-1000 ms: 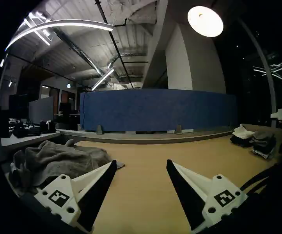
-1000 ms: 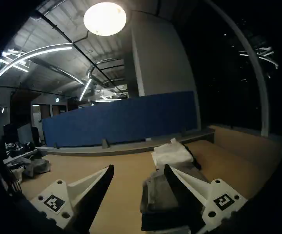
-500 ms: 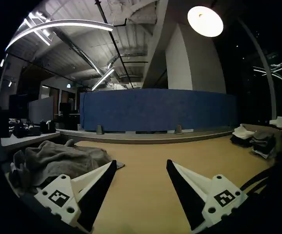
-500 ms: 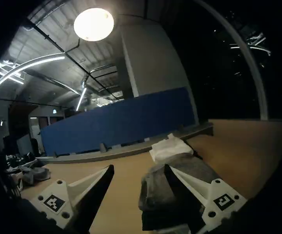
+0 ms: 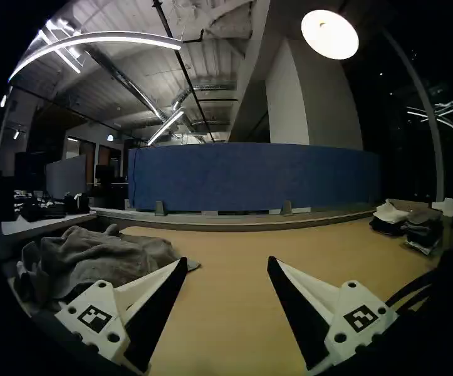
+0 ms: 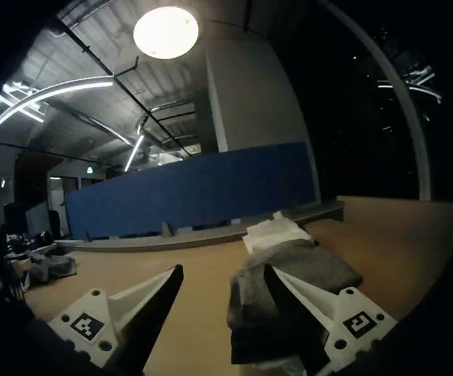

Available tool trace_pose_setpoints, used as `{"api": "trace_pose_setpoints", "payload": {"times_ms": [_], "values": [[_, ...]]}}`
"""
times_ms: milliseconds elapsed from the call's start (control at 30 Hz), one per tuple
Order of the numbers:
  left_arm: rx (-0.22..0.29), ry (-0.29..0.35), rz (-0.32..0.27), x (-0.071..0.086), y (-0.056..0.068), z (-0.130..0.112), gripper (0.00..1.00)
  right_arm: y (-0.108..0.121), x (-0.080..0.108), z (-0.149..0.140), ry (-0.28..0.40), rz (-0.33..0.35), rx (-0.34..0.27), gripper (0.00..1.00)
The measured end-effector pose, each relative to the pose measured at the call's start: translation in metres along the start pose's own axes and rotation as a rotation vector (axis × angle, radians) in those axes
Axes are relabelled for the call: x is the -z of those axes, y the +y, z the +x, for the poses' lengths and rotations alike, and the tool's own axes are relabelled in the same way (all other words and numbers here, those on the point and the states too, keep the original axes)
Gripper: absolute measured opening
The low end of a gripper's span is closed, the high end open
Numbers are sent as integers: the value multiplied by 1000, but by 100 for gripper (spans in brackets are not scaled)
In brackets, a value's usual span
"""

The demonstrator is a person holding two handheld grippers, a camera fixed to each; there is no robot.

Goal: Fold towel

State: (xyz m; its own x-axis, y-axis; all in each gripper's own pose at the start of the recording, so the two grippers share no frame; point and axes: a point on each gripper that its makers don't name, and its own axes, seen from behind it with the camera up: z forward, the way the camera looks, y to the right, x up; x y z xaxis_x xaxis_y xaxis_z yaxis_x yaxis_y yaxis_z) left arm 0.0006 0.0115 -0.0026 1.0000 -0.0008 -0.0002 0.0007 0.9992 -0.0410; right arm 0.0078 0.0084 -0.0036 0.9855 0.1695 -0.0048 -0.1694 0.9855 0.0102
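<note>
Hardly anything has shifted in the left gripper view. The right gripper view has tilted and levelled out again, close against the folded stack.

At the far left of the table [image 5: 239,247] lies a crumpled heap of grey towels [image 5: 88,260], unfolded and probably the supply still to be worked through. The left gripper [image 5: 226,258] hovers low just beside it, fingers spread with nothing between them, seemingly ready to take the next towel. Bare tabletop runs across the middle, backed by a blue divider [image 5: 251,175], which leaves room to spread a cloth.

At the right stands the folded stack [image 6: 295,282], grey towels with a white folded towel [image 6: 273,237] behind, apparently kept apart as finished work. The right gripper [image 6: 223,266] is right at it, fingers parted and pinching nothing. Whether its right finger touches the stack cannot be told.
</note>
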Motion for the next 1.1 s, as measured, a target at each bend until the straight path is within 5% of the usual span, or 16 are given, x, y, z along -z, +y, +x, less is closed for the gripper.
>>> {"api": "trace_pose_setpoints", "payload": {"times_ms": [600,1100], "values": [[0,0,0,0,0,0,95,-4,-5,-10,-4,-28,159,100],[0,0,0,0,0,0,94,-4,-4,-10,-3,-37,172,100]]}}
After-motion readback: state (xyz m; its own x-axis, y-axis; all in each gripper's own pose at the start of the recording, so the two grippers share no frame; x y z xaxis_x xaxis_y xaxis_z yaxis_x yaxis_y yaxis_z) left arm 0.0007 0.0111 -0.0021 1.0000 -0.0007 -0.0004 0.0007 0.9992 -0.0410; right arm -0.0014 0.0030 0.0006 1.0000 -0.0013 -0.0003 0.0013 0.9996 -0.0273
